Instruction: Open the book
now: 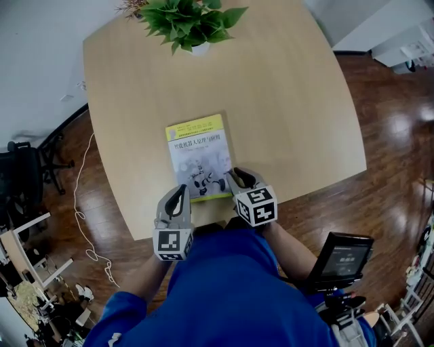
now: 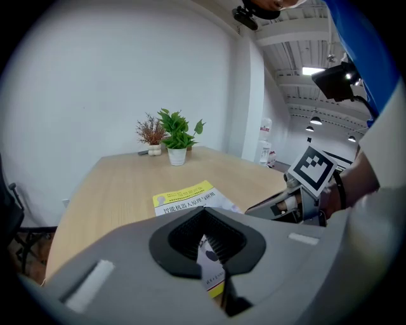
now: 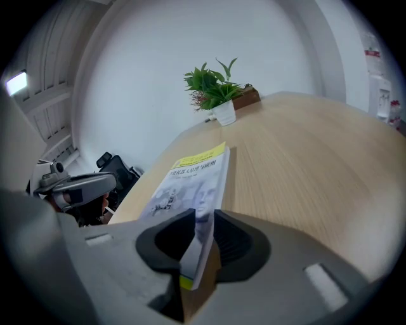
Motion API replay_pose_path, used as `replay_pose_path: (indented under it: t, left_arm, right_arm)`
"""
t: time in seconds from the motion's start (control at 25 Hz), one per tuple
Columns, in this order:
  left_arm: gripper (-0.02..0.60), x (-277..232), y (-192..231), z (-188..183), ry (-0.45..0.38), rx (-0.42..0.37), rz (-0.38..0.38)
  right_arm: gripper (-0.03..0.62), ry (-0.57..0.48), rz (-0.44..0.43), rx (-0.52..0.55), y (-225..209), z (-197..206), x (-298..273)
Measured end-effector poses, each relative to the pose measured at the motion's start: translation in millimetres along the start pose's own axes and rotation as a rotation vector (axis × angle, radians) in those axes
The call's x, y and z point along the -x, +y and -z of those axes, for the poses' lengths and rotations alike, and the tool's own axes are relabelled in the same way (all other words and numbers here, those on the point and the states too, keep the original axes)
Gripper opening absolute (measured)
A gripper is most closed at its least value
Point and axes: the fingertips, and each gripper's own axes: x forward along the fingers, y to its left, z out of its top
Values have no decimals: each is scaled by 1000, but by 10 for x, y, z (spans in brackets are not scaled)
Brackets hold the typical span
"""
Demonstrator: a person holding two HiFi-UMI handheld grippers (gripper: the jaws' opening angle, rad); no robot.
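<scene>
A closed book (image 1: 196, 152) with a yellow and white cover lies flat near the front edge of the light wooden table (image 1: 291, 101). My right gripper (image 1: 238, 176) is at the book's near right corner. In the right gripper view that corner of the book (image 3: 198, 184) stands between the jaws of the right gripper (image 3: 196, 244), with a gap on each side, so it is open. My left gripper (image 1: 178, 193) sits at the near left corner, open. In the left gripper view the book (image 2: 184, 198) shows through the left gripper (image 2: 210, 246). Whether it touches the book I cannot tell.
A potted green plant (image 1: 190, 20) stands at the table's far edge. To the left on the wood floor are a black office chair (image 1: 24, 173) and a white cable (image 1: 85, 223). A device with a dark screen (image 1: 346, 256) sits at the lower right.
</scene>
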Motion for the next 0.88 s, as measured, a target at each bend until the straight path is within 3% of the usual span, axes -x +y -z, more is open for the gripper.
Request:
replay_pose_path:
  t: [0.44, 0.88]
  left_arm:
    - [6, -69, 14, -25, 11, 0, -2]
    - [8, -147, -11, -60, 7, -2, 19]
  right_arm:
    - [83, 56, -37, -80, -28, 68, -104]
    - [83, 73, -69, -88, 2, 50, -58]
